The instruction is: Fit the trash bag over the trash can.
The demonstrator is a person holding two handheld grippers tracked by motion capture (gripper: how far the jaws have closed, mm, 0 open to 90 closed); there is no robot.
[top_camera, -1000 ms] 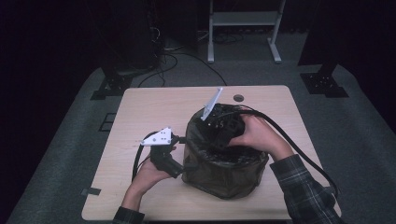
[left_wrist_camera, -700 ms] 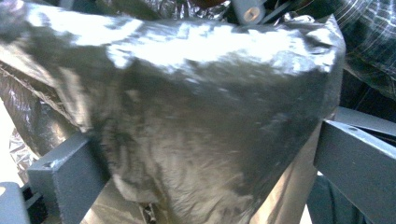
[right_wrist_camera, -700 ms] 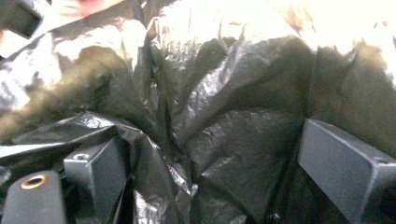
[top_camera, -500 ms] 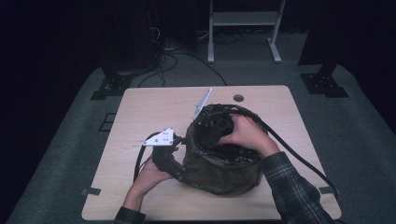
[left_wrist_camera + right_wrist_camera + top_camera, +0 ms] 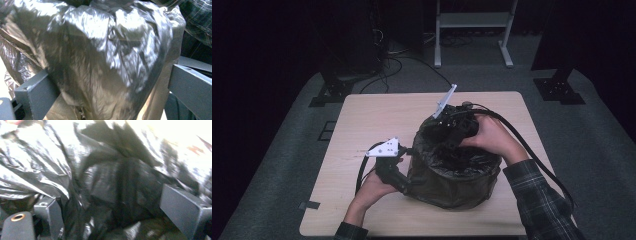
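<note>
A dark room with cables and a metal stand on the floor surrounds my pale wooden desk [image 5: 362, 125]. At the frame's centre stands a bin lined with a black plastic bag [image 5: 452, 172], upright, mouth facing up. My left tool [image 5: 404, 175], lower left of the bin, has its jaws spread with a bulging fold of bag between them; whether they pinch it I cannot tell. My right tool [image 5: 451, 131] reaches over the bin's far rim, down into the liner, jaws apart around crumpled plastic. Compared with half a second ago, my right hand [image 5: 492, 137] has shifted slightly toward the far rim; the left has barely moved.
</note>
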